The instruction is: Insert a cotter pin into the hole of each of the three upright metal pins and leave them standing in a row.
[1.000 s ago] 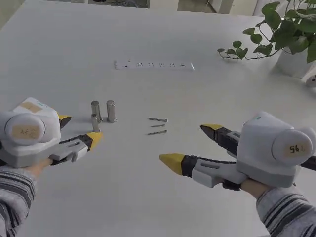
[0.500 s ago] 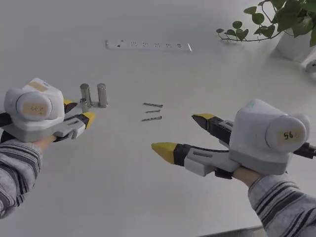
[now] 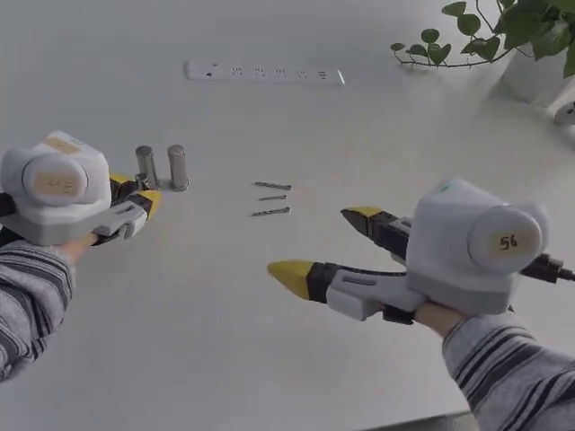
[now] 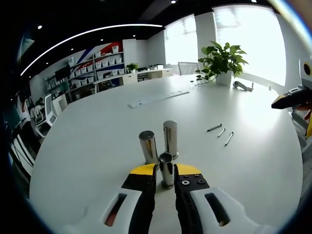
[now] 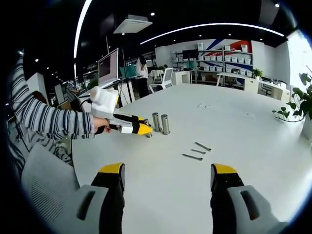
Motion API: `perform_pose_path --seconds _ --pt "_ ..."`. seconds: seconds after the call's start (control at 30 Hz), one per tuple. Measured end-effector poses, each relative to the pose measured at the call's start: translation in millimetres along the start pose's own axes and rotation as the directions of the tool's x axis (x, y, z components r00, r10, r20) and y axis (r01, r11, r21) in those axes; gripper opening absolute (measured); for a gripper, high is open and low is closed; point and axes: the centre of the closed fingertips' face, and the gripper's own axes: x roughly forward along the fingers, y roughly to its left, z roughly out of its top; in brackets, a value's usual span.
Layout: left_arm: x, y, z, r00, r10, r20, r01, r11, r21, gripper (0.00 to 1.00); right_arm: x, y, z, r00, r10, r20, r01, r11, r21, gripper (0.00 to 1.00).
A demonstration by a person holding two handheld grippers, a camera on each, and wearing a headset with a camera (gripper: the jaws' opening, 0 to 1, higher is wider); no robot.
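Note:
Three upright metal pins stand close together at the left. Two of them [image 3: 145,166] [image 3: 178,167] stand free, also seen in the left gripper view [image 4: 147,146] [image 4: 170,139]. The nearest pin [image 4: 166,169] is clamped between the yellow tips of my left gripper [image 4: 165,171] [image 3: 135,187], which is shut on it. Three cotter pins [image 3: 271,198] [image 4: 221,132] [image 5: 198,151] lie flat in a small row at mid-table. My right gripper [image 3: 325,244] [image 5: 168,173] hovers open to the right of them, with nothing between its fingers.
A white power strip [image 3: 263,73] lies along the far side of the table [image 3: 225,341]. A potted plant [image 3: 503,27] trails leaves at the back right. Office shelves, desks and other people are in the background of the right gripper view.
My left gripper has moved in and its jaws have shut on the nearest metal pin. The right gripper stays open in much the same place. The head camera has tilted.

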Motion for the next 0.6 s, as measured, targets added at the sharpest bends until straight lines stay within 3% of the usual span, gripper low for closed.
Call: perform_pose_path --seconds 0.2,0.33,0.4,0.6 --pt "0.8 1.2 0.9 0.9999 0.015 0.002 -0.015 0.999 -0.044 0.06 0.4 -1.2 0.8 1.0 -0.009 0.001 0.009 1.0 -0.001 0.69" --pt "0.3 -0.7 1.6 0.9996 0.026 0.007 -0.025 0.993 -0.119 0.06 0.3 -1.1 -0.9 1.0 -0.009 -0.003 0.009 1.0 0.003 0.69" --pt "-1.1 -0.7 2.0 0.9994 0.035 -0.001 -0.035 0.996 -0.084 0.06 0.0 -0.5 -1.4 1.0 -0.006 -0.005 0.006 1.0 0.0 0.69" --pt "-5.2 -4.3 1.2 0.9984 0.055 -0.01 -0.056 0.992 -0.117 0.06 0.9 -1.1 0.6 0.9999 -0.001 -0.013 0.0 1.0 -0.017 0.69"
